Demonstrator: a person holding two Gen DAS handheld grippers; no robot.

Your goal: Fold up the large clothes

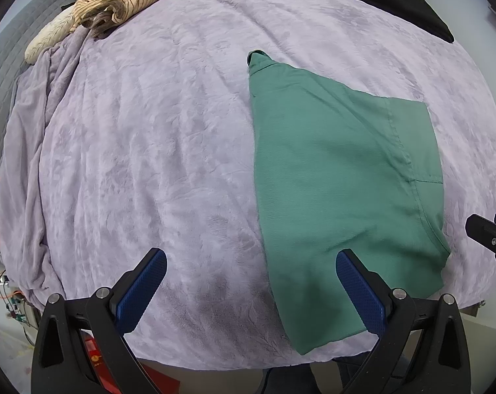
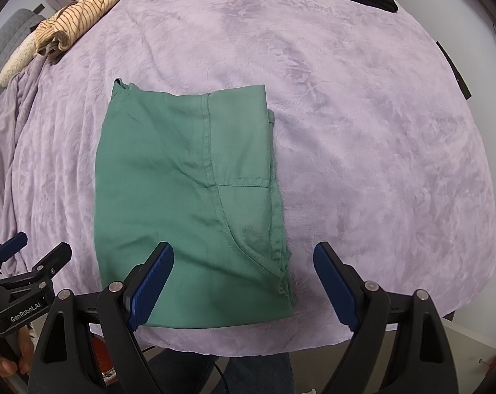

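Right wrist view, green garment (image 2: 189,197) folded flat, smooth rectangle, both jaws apart, empty

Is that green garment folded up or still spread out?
Folded. The green garment lies flat on the purple blanket as a compact rectangle, layered edges stacked along its right side.

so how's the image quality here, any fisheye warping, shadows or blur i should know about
Left wrist view: strong fisheye bulge, black corner vignette; soft even light, with a dark shadow patch on the purple blanket between the open left gripper fingers; green garment sharp. Right wrist view: same barrel warp, no glare; blanket, garment and open right gripper in focus, rim detail compressed.
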